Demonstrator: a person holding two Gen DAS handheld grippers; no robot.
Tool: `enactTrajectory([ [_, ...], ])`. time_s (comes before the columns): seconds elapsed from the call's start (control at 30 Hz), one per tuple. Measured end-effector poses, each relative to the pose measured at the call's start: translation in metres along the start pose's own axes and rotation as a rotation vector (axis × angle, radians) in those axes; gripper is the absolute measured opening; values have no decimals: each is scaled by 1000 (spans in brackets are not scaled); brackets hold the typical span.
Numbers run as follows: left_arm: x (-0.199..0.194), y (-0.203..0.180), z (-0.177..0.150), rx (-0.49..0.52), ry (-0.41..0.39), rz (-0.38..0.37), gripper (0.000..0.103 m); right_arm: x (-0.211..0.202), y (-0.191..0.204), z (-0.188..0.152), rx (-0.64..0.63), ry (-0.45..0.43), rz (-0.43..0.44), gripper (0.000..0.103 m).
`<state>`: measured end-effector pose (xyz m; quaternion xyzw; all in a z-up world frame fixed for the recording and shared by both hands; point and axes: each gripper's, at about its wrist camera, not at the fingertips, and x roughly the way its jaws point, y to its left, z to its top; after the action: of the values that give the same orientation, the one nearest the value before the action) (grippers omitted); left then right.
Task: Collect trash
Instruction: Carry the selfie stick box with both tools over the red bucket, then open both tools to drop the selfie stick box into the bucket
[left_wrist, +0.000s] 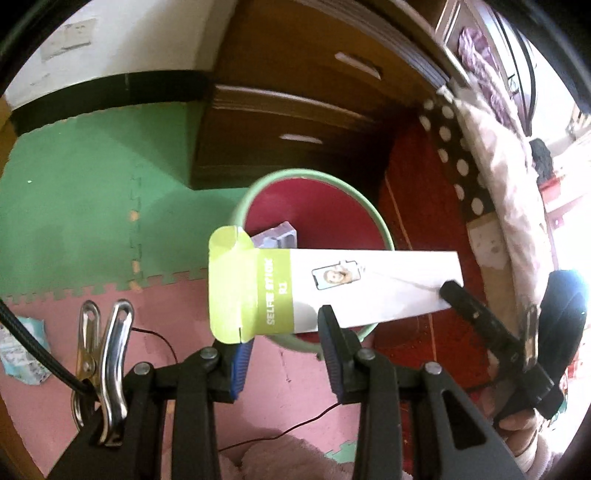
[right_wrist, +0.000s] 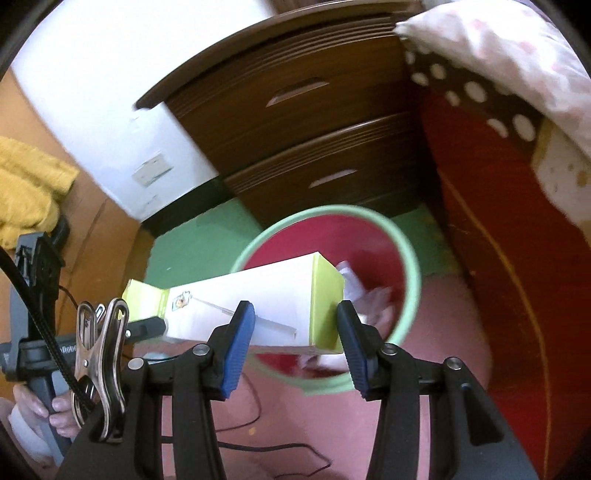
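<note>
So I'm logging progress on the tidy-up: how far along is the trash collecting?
Done: crumpled paper scraps already lie in the green-rimmed red bin. In hand: the long white-and-lime cardboard selfie-stick box is held over the bin by both the left hand-held gripper and right hand-held gripper, not yet dropped. Left: a crumpled pale wrapper on the pink floor mat.

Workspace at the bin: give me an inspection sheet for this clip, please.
Surface: pink and green foam floor mat.
Job's things: long selfie stick box held across the green bin; paper and a small package already inside the bin.
Clutter: crumpled wrapper on the mat.
Grippers: left gripper and right gripper each have jaws closed on one end of the box.
Cables: thin dark wire trailing over the mat.
Surroundings: brown drawer chest, white wall, red bed side with spotted cloth.
</note>
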<state>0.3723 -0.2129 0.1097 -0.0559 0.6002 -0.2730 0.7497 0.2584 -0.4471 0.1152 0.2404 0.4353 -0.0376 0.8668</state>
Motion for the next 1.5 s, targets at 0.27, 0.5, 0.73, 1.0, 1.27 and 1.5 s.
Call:
enactTrajectory([
  [0.27, 36, -20, 17, -2, 23, -3, 35, 23, -35, 22, 25, 3, -70, 48],
  [0.5, 43, -23, 28, 12, 31, 30, 37, 51, -38, 25, -16, 55, -106, 51],
  [0.73, 50, -24, 35, 16, 41, 60, 41, 57, -38, 27, -48, 46, -126, 61],
  [1.0, 55, -39, 40, 63, 42, 119, 42, 53, -36, 25, -91, 42, -109, 61],
  [1.27, 54, -49, 26, 100, 33, 146, 42, 43, -33, 16, -113, 24, -97, 61],
  [1.5, 34, -41, 5, 113, -33, 151, 42, 33, -21, -9, -148, -22, -105, 61],
])
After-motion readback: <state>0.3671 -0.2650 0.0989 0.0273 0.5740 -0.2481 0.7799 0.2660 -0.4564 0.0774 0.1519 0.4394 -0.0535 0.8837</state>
